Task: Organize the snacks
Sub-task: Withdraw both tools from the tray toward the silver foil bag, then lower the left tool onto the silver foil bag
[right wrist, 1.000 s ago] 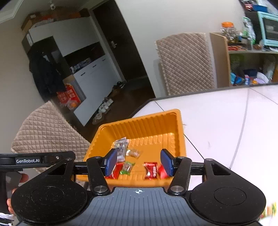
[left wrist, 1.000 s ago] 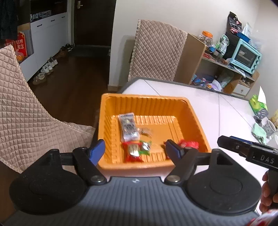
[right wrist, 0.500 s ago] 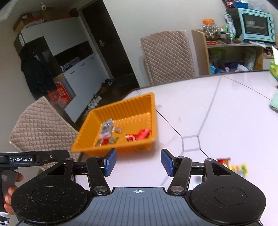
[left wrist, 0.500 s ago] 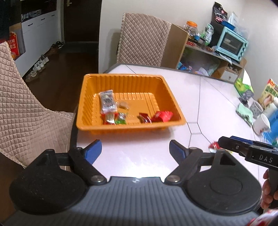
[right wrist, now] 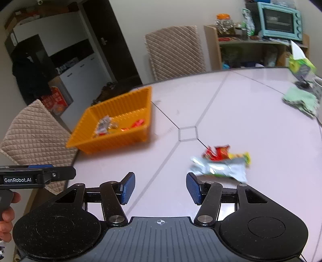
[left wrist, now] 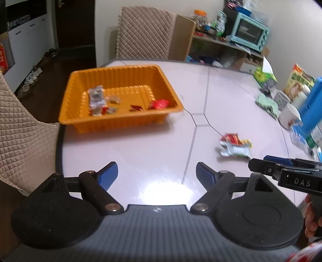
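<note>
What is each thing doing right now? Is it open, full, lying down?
Tray: on the table, a few snacks inside, mostly bare.
Loose snacks: piled on the table, outside the tray.
Left gripper: open, nothing between the jaws.
Right gripper: open, nothing between the jaws.
Mug: upright.
Green cloth: crumpled, lying flat.
Oven: door shut.

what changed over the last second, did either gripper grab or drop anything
Both grippers pulled back from the orange tray toward the loose snack packets on the table. The left gripper has just been opening wider, nothing between its jaws; the right gripper stayed open and empty. Tray contents unchanged.
</note>
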`<state>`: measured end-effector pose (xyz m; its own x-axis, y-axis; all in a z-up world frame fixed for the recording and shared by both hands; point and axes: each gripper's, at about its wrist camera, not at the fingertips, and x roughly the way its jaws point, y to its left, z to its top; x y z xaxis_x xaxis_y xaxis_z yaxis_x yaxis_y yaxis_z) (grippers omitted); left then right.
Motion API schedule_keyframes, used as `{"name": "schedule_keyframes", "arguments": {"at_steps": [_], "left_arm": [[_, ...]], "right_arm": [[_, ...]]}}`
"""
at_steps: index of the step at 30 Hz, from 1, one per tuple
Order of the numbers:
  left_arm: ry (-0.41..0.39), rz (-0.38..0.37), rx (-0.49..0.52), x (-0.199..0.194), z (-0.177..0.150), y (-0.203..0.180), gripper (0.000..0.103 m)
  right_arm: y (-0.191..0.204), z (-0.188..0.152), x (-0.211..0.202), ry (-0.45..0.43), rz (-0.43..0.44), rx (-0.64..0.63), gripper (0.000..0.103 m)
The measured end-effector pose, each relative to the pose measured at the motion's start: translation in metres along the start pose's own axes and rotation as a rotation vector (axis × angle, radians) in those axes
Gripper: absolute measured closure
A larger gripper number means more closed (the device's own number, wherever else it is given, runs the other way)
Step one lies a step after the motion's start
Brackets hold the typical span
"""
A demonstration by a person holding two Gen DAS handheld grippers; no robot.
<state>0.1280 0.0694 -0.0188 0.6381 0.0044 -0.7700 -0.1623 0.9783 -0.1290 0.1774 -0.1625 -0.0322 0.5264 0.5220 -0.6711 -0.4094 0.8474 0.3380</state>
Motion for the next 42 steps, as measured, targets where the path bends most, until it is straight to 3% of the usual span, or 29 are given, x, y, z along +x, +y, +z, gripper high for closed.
{"name": "schedule_keyframes", "arguments": {"at_steps": [8,24,35,42], "left_arm": [[0.040,-0.049,0.086,0.016,-0.014,-0.031,0.020],[0.051,-0.166,0.253,0.058,-0.011,-0.082,0.020],[0.037,-0.264,0.444,0.108,0.006,-0.127,0.021],[0.030,-0.315,0.574,0.139,0.016,-0.155,0.028]], "right_arm": [[-0.025,-0.018,-0.012,0.016,-0.047,0.067,0.046],[-0.069,-0.030,-0.020,0.026,-0.137,0.163,0.046],[-0.105,-0.031,-0.019,0.038,-0.204,0.246,0.046],[-0.128,-0.028,-0.020,0.039,-0.246,0.306,0.046]]}}
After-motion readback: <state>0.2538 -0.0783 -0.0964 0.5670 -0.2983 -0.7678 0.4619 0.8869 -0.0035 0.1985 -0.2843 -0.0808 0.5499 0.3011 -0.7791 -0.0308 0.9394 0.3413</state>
